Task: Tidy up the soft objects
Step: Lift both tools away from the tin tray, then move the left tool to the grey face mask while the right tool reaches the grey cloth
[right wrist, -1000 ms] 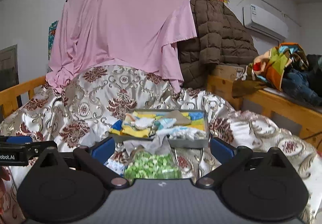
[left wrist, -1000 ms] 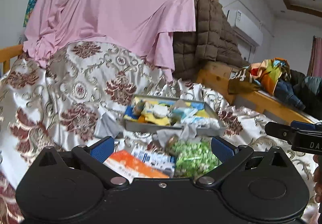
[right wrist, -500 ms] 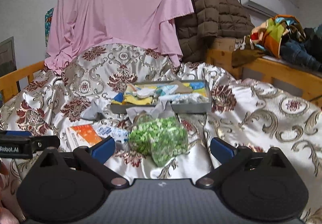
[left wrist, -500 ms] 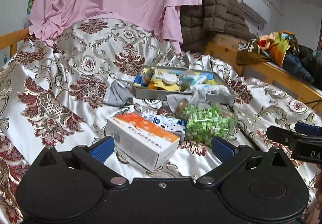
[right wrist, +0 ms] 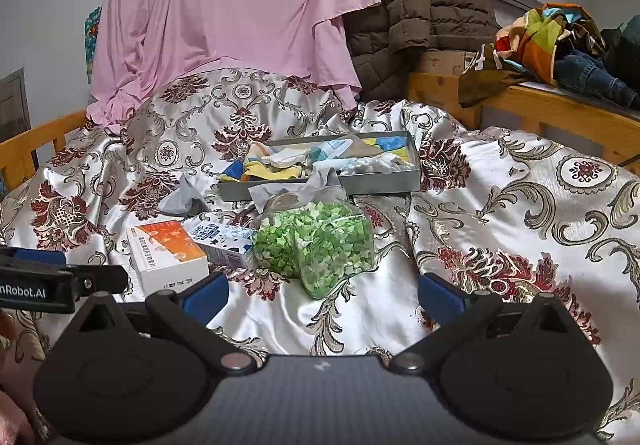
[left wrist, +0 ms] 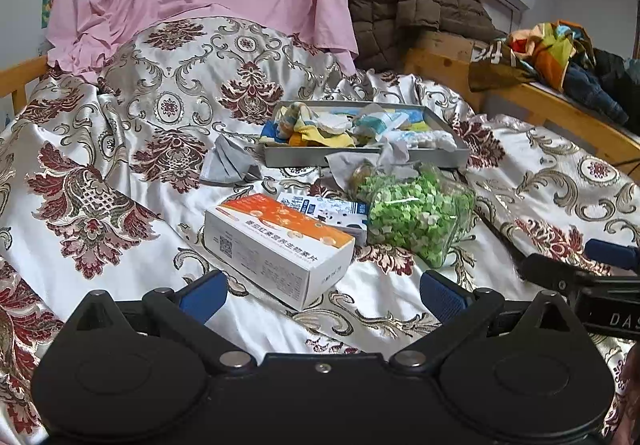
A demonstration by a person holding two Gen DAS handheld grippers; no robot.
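- Both the left claw [left wrist: 322,291] and the right claw [right wrist: 322,293] hover spread apart, holding nothing.
- Approach step, seemingly: the loose grey cloth [left wrist: 230,165] lies on the bed, just left of the tray [left wrist: 360,160].
- Next move likely needs reaching forward to pinch it.

In front of me is a bed [left wrist: 120,165] with a shiny flowery cover. On it sits a grey tray [left wrist: 360,157] full of small cloths. Nearer to me lie a clear bag of green bits [left wrist: 416,213], an orange and white box [left wrist: 276,245], a small blue and white box [left wrist: 332,211] and a grey cloth [left wrist: 228,165].
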